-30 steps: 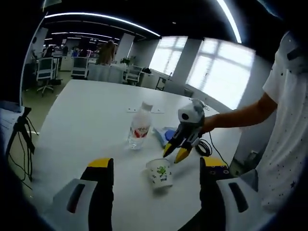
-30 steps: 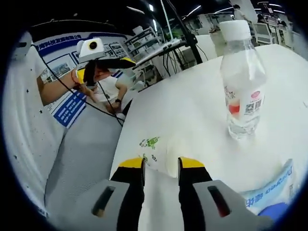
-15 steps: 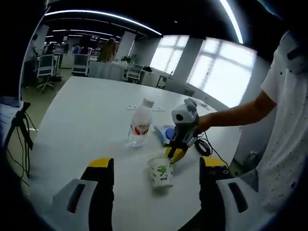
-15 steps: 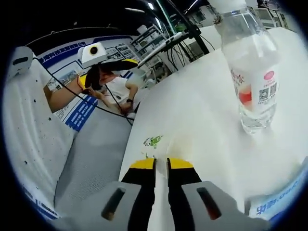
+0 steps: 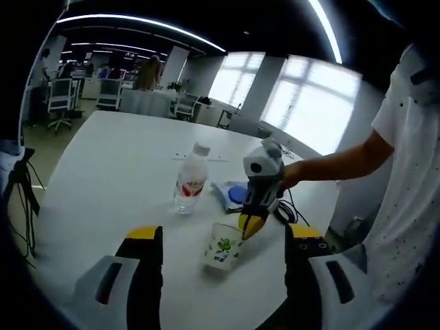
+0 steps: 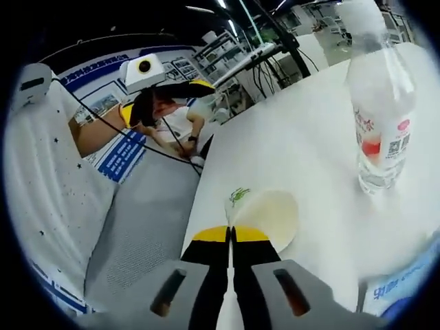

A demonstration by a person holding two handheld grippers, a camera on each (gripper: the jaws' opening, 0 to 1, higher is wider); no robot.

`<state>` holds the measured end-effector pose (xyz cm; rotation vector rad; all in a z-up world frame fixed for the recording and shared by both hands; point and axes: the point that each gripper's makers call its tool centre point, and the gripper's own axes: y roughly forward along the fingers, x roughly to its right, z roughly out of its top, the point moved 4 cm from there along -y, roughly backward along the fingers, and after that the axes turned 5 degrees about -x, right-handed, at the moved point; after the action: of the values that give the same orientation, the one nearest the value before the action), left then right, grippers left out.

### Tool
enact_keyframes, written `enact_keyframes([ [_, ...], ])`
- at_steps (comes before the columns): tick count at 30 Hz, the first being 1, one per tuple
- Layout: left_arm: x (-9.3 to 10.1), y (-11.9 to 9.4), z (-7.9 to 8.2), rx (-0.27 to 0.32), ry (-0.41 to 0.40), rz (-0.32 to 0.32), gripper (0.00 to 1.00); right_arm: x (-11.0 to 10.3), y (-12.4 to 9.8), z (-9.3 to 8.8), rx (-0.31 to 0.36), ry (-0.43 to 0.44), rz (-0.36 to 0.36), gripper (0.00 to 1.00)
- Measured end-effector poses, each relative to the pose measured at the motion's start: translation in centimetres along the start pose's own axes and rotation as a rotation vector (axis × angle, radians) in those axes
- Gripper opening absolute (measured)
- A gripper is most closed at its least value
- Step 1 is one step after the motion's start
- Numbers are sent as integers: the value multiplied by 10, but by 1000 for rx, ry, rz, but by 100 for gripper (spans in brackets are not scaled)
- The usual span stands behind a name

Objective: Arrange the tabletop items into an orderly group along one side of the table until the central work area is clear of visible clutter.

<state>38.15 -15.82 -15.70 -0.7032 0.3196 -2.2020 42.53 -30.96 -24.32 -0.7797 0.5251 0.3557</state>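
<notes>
My right gripper has its yellow-tipped jaws pinched on the rim of the white paper cup with a green print, which sits just past my tips, tilted; in the left gripper view the same cup leans between my left gripper's jaws, which stand wide apart and released, touching nothing. I judge the tidying barely begun: the cup is gripped but not yet placed. Left to move are the clear plastic water bottle with a white cap and red label, standing ahead and to the right of my right tips, and the blue-and-white packet beyond the cup. The bottle stands near the cup's path. A black cable lies by the white tabletop's edge.
</notes>
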Motion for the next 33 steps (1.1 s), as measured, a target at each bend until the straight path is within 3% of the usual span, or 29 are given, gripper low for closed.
enact_keyframes([
  [6,1,3,5,13,14,-12,74,-4,-24,6,-31,-63,-108,0],
  [16,3,10,11,23,40,-42,73,-2,-75,19,-172,-228,-335,0],
  [22,3,11,12,35,40,-53,73,9,-105,26,-342,-379,-484,0],
  [30,-1,9,9,41,29,-50,73,32,-112,25,-562,-557,-574,0],
  [33,-4,9,8,41,26,-48,73,39,-109,26,-609,-618,-581,0],
])
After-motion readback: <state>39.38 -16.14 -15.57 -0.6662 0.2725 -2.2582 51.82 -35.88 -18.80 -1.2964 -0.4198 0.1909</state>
